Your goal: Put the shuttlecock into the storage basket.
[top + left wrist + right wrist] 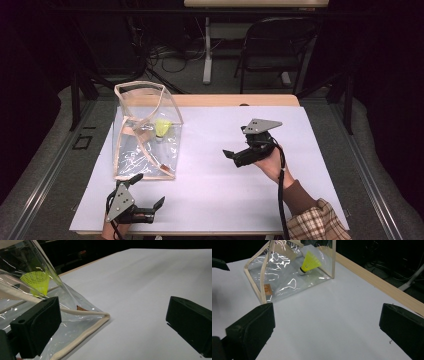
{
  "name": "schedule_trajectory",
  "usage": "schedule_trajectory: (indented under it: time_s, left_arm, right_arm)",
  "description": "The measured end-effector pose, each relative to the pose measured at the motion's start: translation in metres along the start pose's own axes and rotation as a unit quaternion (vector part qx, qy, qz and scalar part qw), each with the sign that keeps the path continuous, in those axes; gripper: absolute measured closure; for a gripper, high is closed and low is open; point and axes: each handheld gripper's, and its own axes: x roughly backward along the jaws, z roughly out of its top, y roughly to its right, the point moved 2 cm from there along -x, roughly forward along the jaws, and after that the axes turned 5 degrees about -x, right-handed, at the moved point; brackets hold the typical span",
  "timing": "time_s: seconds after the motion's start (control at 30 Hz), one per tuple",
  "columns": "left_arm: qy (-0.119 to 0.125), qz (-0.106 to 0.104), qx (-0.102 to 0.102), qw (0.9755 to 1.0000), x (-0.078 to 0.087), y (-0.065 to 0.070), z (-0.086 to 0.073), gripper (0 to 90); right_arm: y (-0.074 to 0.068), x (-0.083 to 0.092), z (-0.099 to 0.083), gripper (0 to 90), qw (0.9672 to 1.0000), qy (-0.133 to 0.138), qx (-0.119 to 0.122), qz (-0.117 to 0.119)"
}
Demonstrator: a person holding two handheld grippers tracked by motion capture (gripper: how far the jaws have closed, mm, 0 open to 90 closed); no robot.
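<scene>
High view: one clear bag (145, 150) holding one shuttlecock (162, 128); left tool (148, 191) and right tool (235, 142) both gape, empty.

no readable text, bag tag (268, 289) illegible

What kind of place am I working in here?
Probably a lab or recording workspace: a white-covered table in a dark room, loose cables on the floor behind it, and a folding chair.
</scene>
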Motion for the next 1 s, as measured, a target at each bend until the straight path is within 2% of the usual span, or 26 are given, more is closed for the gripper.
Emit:
schedule_trajectory:
  time_s: [0.4, 0.6, 1.0]
  left_arm:
    - [-0.001, 0.000, -0.001, 1.0000, 0.000, 0.000, 0.000, 0.0]
    - [0.000, 0.001, 0.001, 1.0000, 0.000, 0.000, 0.000, 0.0]
    - [-0.003, 0.001, -0.002, 1.0000, 0.000, 0.000, 0.000, 0.0]
  right_arm:
    - [-0.002, 0.017, -0.026, 0.0, 0.9998, 0.011, 0.000, -0.017]
    - [-0.004, 0.028, -0.043, 0.0, 0.9993, 0.026, -0.002, -0.027]
    - [-0.010, 0.039, -0.066, 0.0, 0.9986, 0.036, 0.002, -0.037]
